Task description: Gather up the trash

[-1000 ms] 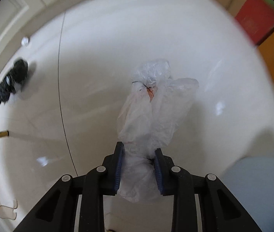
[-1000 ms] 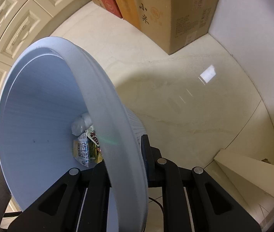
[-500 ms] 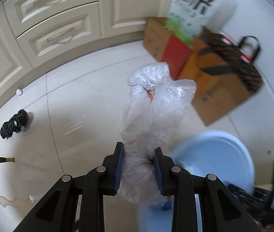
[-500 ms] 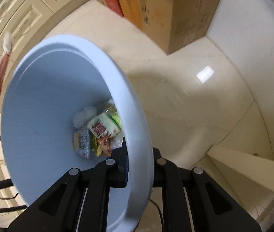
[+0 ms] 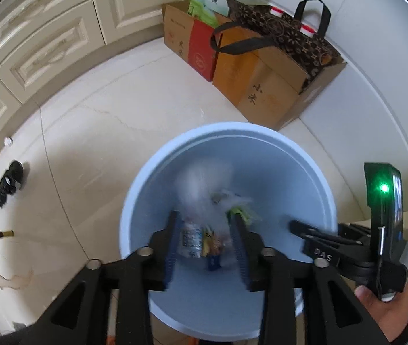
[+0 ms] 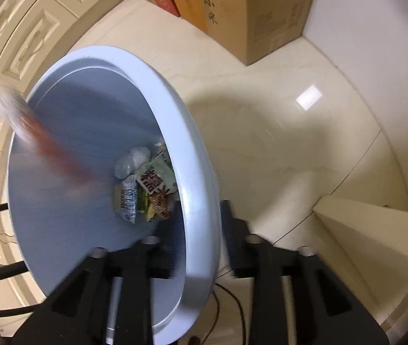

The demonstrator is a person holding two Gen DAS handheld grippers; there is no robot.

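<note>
A pale blue bin [image 5: 313, 172] stands on the cream tile floor, with wrappers and a small bottle [image 5: 192, 238] at its bottom. My left gripper [image 5: 206, 241] is over the bin mouth with its jaws apart. A clear plastic bag [image 5: 201, 187] is a blur falling inside the bin; in the right wrist view it is a white and reddish streak [image 6: 40, 135]. My right gripper [image 6: 204, 215] is shut on the bin's rim [image 6: 198, 189], holding the bin tilted. Wrappers [image 6: 155, 178] lie in its bottom.
Cardboard boxes and a dark patterned bag [image 5: 264, 66] stand against the wall behind the bin. Cream cabinets [image 5: 31, 37] line the left. A black crumpled object [image 5: 7, 184] and a small white scrap [image 5: 8, 141] lie on the floor at left.
My left gripper swung over the bin, opened, and let go of the plastic bag, which is now dropping in. The right gripper keeps hold of the rim and has tipped the bin further.
</note>
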